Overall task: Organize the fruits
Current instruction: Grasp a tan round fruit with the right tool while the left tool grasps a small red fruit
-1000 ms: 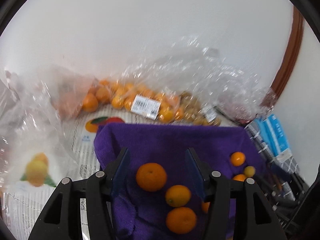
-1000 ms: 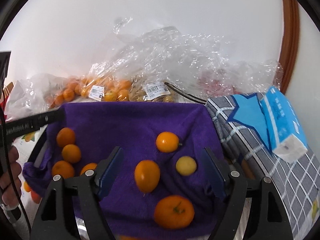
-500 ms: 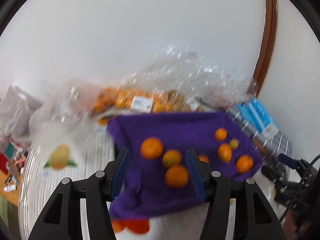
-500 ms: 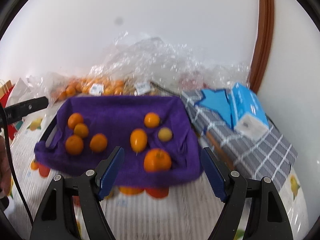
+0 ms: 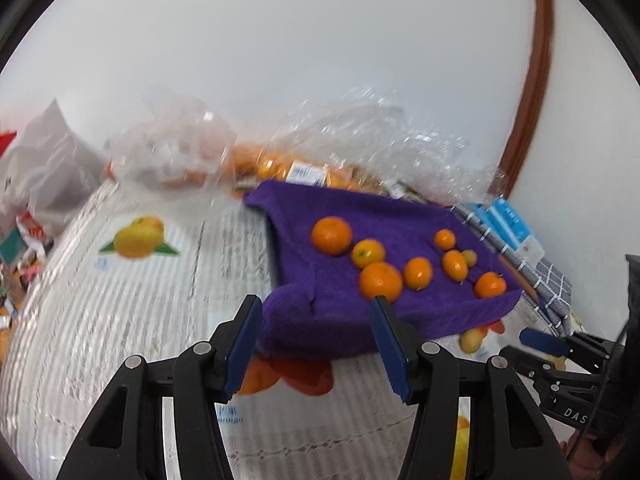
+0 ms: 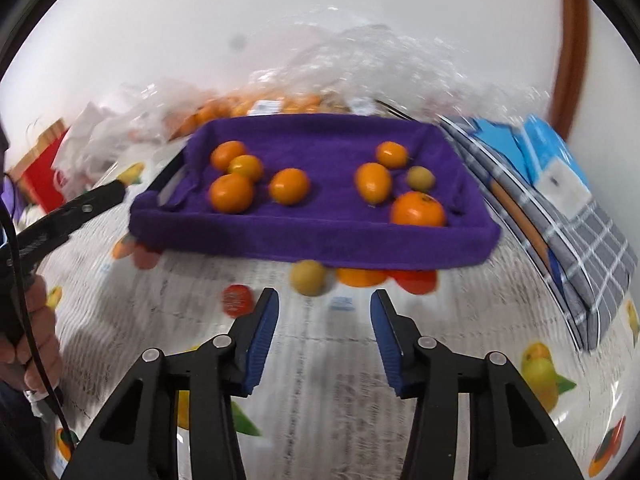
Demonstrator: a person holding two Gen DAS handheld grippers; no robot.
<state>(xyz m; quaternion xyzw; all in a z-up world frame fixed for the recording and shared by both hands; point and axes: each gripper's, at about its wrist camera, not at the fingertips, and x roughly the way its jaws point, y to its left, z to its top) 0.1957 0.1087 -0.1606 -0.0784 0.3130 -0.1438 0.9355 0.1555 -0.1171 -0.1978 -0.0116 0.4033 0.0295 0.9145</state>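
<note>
A tray covered with a purple towel holds several oranges, such as one at its front right and one at its left, plus a small yellowish fruit. My left gripper is open and empty, just in front of the tray's near corner. My right gripper is open and empty, back from the tray's front edge over the tablecloth. The left gripper also shows in the right wrist view, and the right gripper shows in the left wrist view.
Clear plastic bags of oranges lie behind the tray against the white wall. A grey checked cloth with blue tissue packs lies right of the tray. The tablecloth carries printed fruit pictures. Clutter sits at the far left.
Both grippers have pulled back from over the tray toward the table's front. The whole tray with its sorted fruit now shows ahead of them. Both stay open and empty.
</note>
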